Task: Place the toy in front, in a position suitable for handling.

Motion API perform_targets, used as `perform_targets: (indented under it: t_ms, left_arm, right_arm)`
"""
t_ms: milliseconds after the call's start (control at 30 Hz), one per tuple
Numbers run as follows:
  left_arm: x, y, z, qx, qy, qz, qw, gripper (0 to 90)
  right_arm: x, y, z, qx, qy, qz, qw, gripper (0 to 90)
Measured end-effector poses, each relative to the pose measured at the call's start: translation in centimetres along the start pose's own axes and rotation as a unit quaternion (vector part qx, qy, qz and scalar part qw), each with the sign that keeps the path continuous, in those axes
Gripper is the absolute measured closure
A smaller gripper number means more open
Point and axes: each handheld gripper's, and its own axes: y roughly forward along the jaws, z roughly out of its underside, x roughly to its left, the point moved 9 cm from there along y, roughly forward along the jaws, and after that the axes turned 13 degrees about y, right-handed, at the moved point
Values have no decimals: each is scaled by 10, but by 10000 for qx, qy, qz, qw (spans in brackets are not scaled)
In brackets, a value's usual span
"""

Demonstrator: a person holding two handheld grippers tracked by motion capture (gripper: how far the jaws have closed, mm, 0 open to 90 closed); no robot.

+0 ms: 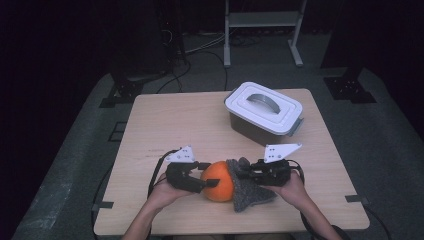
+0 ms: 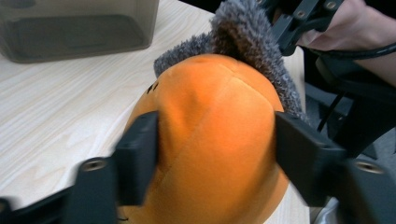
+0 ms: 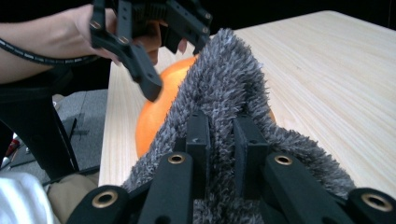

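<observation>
Orange plush ball [image 1: 218, 181] rests on the near middle of the wooden table [image 1: 165, 125], with a grey fuzzy cloth [image 1: 245, 191] draped against its right side. In the left gripper view, the left gripper [image 2: 215, 144] has its jaws pressed against the two flanks of the ball, clamping it. In the right gripper view, the right gripper [image 3: 219, 135] has its jaws nearly together on a raised fold of the cloth, lifting it into a peak beside the ball. The step in hand looks like pulling the cloth over the ball, or off it; which of the two cannot be told. The next move likely calls for the left hand to steady the ball while the right draws the fold along without losing its pinch. Well beyond, a grey bin with a white lid [image 1: 263, 107] stands shut.
</observation>
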Motion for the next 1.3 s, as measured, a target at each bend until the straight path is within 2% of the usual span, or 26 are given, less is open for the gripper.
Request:
perform_targets:
  t_ms: [67, 200, 233, 267, 333, 400, 500, 567, 633, 767, 833, 933, 1000, 1033, 1100, 1133, 1233, 1300]
  left_arm:
    - [1, 2, 3, 69, -113, 82, 9999, 186]
    - [5, 5, 10, 57, -263, 140, 9995, 158]
    - [5, 5, 10, 49, -258, 138, 9996, 173]
    - [4, 4, 10, 35, -187, 128, 9997, 235]
    - [4, 2, 8, 60, -64, 3, 10000, 341]
    - [3, 1, 4, 113, 41, -129, 9998, 397]
    - [-2, 4, -1, 190, 234, -210, 9993, 424]
    - [-5, 6, -5, 196, 343, -273, 9988, 437]
    - [-6, 4, -6, 178, 324, -283, 9989, 441]
    - [-4, -1, -9, 83, 295, -329, 9990, 441]
    - [-5, 1, -8, 86, 278, -271, 9992, 422]
    - [-4, 5, -6, 120, 298, -322, 9990, 371]
    - [-6, 7, -7, 94, 320, -343, 9989, 378]
    - [-6, 7, -7, 94, 320, -343, 9989, 377]
    - [-9, 10, -8, 82, 389, -302, 9988, 365]
    - [-9, 10, -8, 78, 404, -291, 9987, 352]
    - [-7, 12, -5, 110, 329, -221, 9992, 237]
    - [-5, 16, -1, 231, 287, -249, 9990, 140]
  right_arm:
    - [-2, 0, 2, 23, 15, 3, 10000, 774]
    - [-9, 0, 7, 151, 16, 134, 9998, 774]
    - [-11, 0, 8, 167, 39, 149, 9997, 774]
    - [-11, 0, 8, 165, 77, 135, 9997, 774]
    - [-10, -1, 6, 155, 49, 155, 9997, 774]
    - [-4, -4, -1, 25, -18, 117, 9999, 775]
    - [11, -7, -16, -288, -118, -53, 9995, 776]
    - [16, -4, -18, -250, -230, -27, 9994, 775]
    - [14, -2, -16, -204, -277, 36, 9994, 775]
    - [1, -5, -9, -123, -125, 121, 9998, 774]
    - [-3, -4, -4, -53, -37, 112, 9999, 773]
    - [-3, -4, -4, -9, -20, 107, 9999, 773]
    - [6, -7, -13, -273, 24, -141, 9995, 774]
    - [13, -8, -18, -379, 1, -248, 9990, 774]
    - [20, -5, -22, -281, -224, -179, 9992, 774]
    - [20, -3, -20, -220, -258, -164, 9993, 774]
    - [15, 2, -11, -104, -117, -268, 9995, 775]
    - [13, 0, -9, -82, -49, -323, 9994, 774]
